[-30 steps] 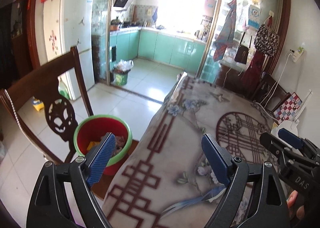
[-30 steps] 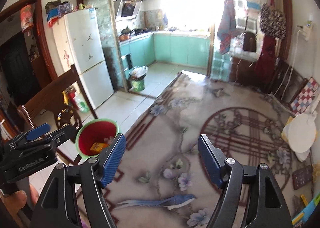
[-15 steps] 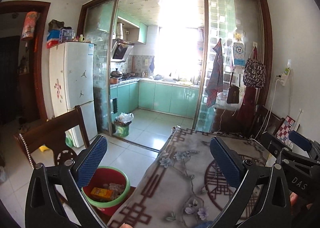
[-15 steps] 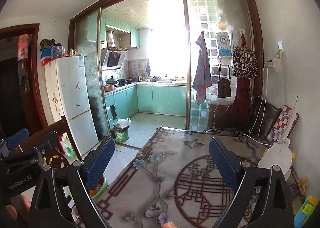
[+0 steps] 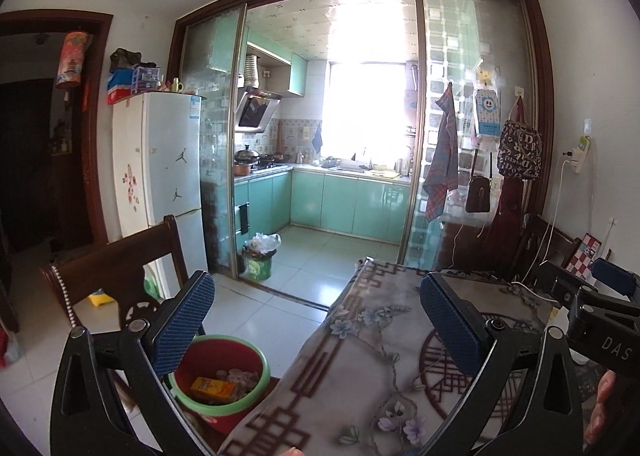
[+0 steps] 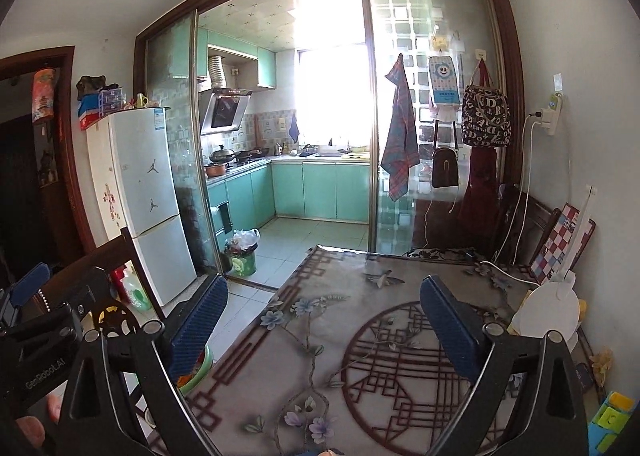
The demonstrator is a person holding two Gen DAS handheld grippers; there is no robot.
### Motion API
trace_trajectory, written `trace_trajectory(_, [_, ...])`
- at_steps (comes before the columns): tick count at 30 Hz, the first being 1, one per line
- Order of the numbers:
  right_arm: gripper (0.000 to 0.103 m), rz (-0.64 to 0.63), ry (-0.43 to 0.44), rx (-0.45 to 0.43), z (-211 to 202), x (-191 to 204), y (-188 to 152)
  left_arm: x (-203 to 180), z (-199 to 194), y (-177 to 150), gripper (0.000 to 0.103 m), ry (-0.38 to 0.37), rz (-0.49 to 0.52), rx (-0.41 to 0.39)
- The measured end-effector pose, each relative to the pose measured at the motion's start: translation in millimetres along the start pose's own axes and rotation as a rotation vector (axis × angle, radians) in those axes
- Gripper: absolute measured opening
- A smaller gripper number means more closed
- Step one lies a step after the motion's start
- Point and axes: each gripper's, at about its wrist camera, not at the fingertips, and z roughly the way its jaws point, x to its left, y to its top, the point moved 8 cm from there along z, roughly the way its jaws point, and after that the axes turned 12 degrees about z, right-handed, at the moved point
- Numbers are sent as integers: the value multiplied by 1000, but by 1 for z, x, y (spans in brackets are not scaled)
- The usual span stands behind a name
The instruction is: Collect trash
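Observation:
A red bin with a green rim stands low on the left, beside the table edge and in front of a dark wooden chair. An orange carton and other scraps lie inside it. My left gripper is open and empty, raised over the table's left edge, its left finger above the bin. My right gripper is also open and empty, over the flowered tablecloth. In the right wrist view only a slice of the bin shows behind the left finger.
A white fridge stands behind the chair. A small green waste bin with a bag sits at the kitchen's sliding door. A white round object, a checkered board and coloured blocks line the table's right side.
Both grippers rose and tilted up from the tabletop toward the room. Both pairs of jaws spread wider. The bin dropped lower in both views.

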Motion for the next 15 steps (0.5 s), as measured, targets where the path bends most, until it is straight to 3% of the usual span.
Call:
trace_trajectory(4, [97, -6, 38, 44, 9, 9, -10, 3, -3, 1, 103, 33, 8, -5])
trace_trajectory(15, [97, -18, 35, 88, 19, 8, -21, 8, 3, 0, 103, 33, -20, 32])
